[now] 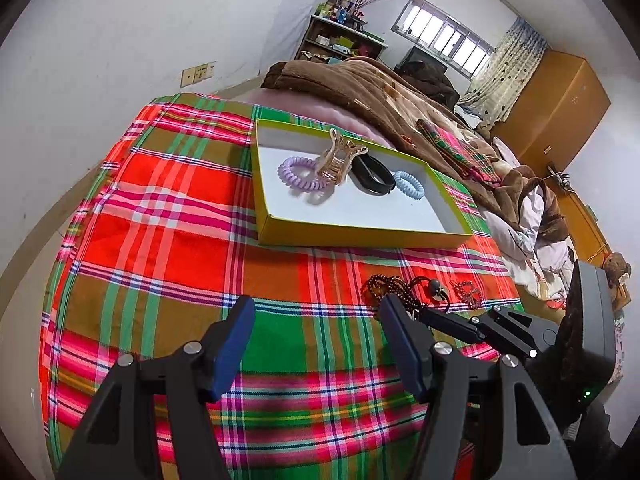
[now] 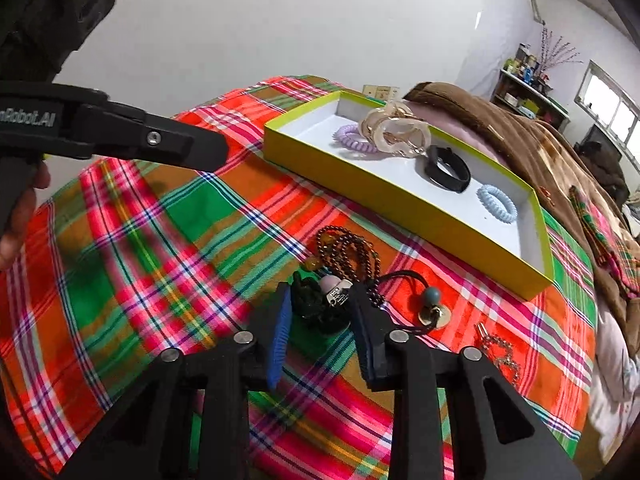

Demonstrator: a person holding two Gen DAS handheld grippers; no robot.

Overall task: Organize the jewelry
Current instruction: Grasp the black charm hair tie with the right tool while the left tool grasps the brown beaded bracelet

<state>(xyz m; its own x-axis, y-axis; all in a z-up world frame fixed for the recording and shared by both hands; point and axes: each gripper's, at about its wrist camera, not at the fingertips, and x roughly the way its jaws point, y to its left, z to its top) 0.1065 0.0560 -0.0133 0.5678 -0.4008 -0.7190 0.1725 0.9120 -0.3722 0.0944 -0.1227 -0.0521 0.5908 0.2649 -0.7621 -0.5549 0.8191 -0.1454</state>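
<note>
The right tongs [image 2: 320, 320] stand open around a dark charm cluster [image 2: 320, 308] on the plaid bed cover [image 2: 140, 240], short of the yellow-rimmed tray [image 2: 400, 196]. The left tongs [image 1: 316, 344] hang open and empty. The beaded strand [image 2: 348, 248] trailing from it looks light, limp and slippery, so pinching the stiffer charm body seems safest.

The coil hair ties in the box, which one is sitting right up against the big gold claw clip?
The purple coil hair tie, at the box's left end beside the claw clip. The blue coil hair tie lies apart, beyond the black band.
</note>
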